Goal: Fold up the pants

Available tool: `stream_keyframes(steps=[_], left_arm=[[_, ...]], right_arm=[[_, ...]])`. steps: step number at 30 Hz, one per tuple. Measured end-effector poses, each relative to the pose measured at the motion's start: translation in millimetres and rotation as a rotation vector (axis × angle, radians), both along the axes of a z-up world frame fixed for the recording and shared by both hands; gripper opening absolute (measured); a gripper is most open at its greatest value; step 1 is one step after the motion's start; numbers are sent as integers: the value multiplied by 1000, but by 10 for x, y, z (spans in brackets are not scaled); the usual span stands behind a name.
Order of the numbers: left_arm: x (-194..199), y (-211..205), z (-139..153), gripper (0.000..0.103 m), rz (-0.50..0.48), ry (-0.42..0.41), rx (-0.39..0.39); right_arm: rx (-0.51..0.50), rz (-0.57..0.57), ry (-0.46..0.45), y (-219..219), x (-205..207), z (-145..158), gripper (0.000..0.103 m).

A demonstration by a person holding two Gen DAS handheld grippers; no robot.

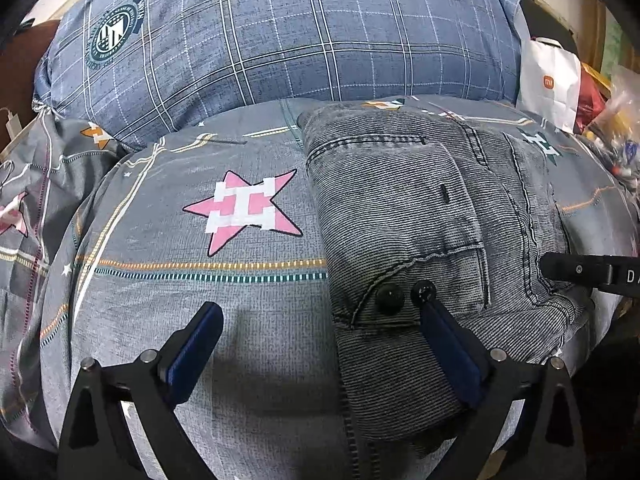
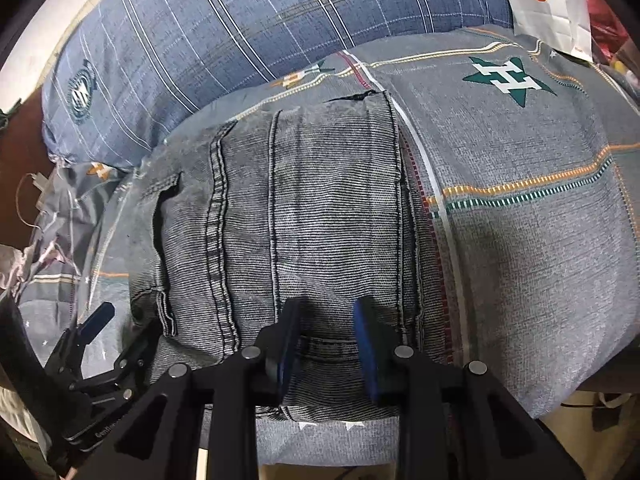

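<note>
Grey bedding printed with stars and dashed stripes covers the work surface, with a blue plaid pillow lying beyond both tools. From the left gripper, whose blue-padded fingers stand wide apart and grasp nothing, a pink star sits ahead between the tips. The folded grey corduroy pants stretch ahead and to that tool's right, their waistband and two black buttons just at its right fingertip. Farther right, the right gripper hovers over the near edge of the pants, its jaws parted with fabric showing between them, gripping nothing. A green star lies ahead to its right, and a white paper bag stands beyond that.
</note>
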State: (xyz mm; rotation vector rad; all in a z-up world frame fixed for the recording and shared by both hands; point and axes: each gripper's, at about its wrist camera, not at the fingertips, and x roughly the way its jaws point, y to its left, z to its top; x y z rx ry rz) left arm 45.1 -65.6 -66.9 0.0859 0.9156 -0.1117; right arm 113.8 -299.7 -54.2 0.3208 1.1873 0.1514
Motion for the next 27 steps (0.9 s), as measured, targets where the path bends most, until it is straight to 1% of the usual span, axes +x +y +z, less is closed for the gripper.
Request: stream_keyframes(steps=[3, 4, 7, 8, 9, 10, 12, 14, 15, 16, 17, 18, 19, 22, 25, 27], left_arm=[[-1, -10, 14, 100, 2, -3, -5], [6, -13, 17, 100, 1, -4, -7], [-38, 47, -46, 100, 7, -6, -23], [-33, 51, -51, 101, 7, -7, -23], [-31, 56, -50, 101, 6, -6, -23], [-26, 58, -51, 102, 5, -4, -24], [-21, 62, -53, 102, 2, -3, -24], [-16, 65, -57, 102, 3, -2, -25], [-18, 66, -56, 102, 4, -3, -25], [-16, 63, -57, 102, 7, -4, -24], [-12, 63, -60, 102, 7, -4, -23], [-11, 60, -61, 102, 6, -6, -22], [-10, 54, -62, 102, 3, -7, -19], [-10, 57, -69, 103, 5, -15, -18], [-7, 64, -73, 103, 10, -17, -27], [-9, 70, -72, 103, 11, -16, -32]], right_arm=[[-26, 15, 50, 33, 79, 71, 33], [-35, 15, 46, 37, 94, 127, 33], [-55, 28, -24, 70, 212, 387, 38], [-67, 36, -46, 93, 295, 462, 47], [-84, 43, -66, 119, 377, 519, 58], [-106, 50, -89, 147, 461, 562, 62], [-115, 53, -130, 174, 606, 601, 63], [-83, 39, -162, 156, 736, 563, 63], [-87, 37, -155, 160, 803, 484, 63], [-100, 45, -128, 169, 862, 356, 63], [-112, 55, -90, 160, 908, 208, 63], [-101, 57, -50, 137, 938, 34, 63], [-85, 44, -86, 117, 917, -9, 63], [-143, 70, -106, 218, 905, 17, 64], [-107, 60, -108, 173, 900, 51, 65], [-121, 53, -109, 180, 870, 81, 65]])
